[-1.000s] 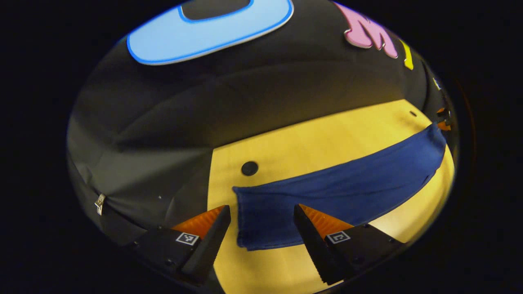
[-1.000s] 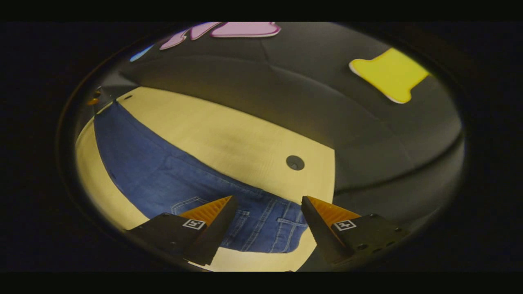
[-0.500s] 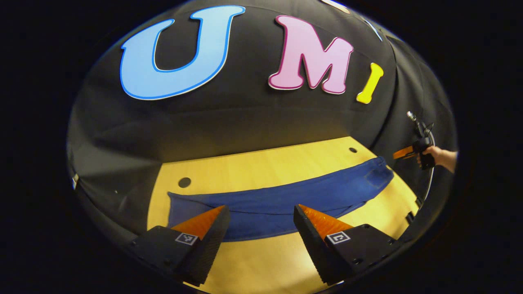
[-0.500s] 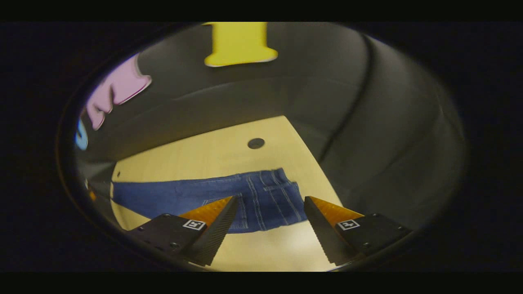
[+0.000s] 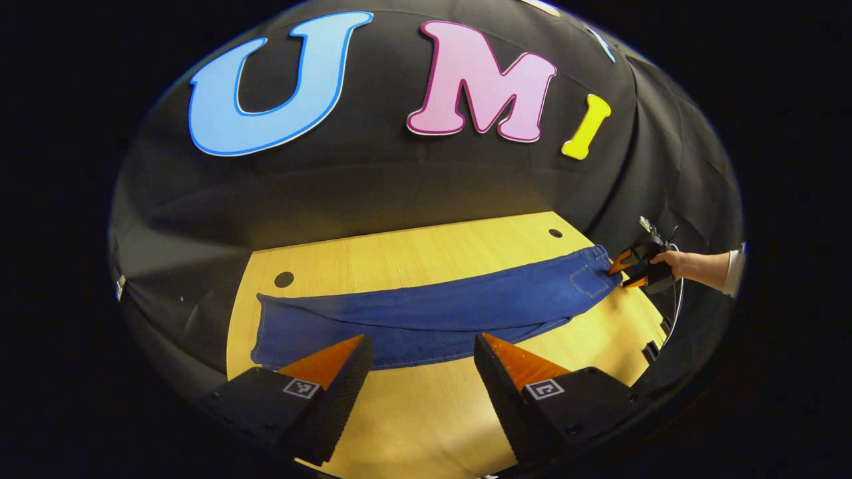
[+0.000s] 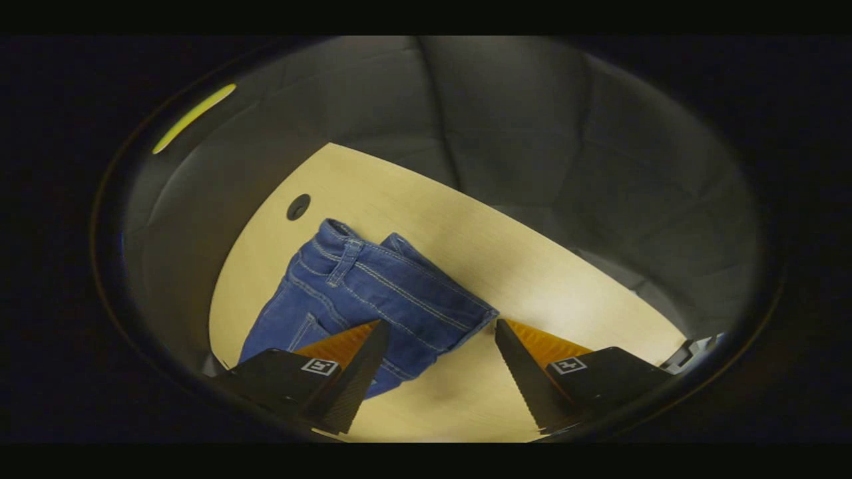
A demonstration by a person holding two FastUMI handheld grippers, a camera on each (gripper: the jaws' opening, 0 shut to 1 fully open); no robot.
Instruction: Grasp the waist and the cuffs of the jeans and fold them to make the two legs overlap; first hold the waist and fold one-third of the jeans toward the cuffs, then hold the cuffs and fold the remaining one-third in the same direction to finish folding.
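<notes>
The jeans (image 5: 432,313) lie stretched flat along the wooden table (image 5: 426,253), legs overlapped, cuffs toward the left end and waist toward the right. The left tongs (image 5: 421,349) hover spread above the near edge of the legs, gripping nothing. In the right gripper view the right tongs (image 6: 439,332) are spread too, just above the waist (image 6: 393,286), with the waist corner between the fingers.

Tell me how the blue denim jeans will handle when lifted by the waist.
The blue denim jeans lie flat along the wooden table, so they will likely droop. The stitched waistband looks thick, probably giving the right tool firm purchase.
</notes>
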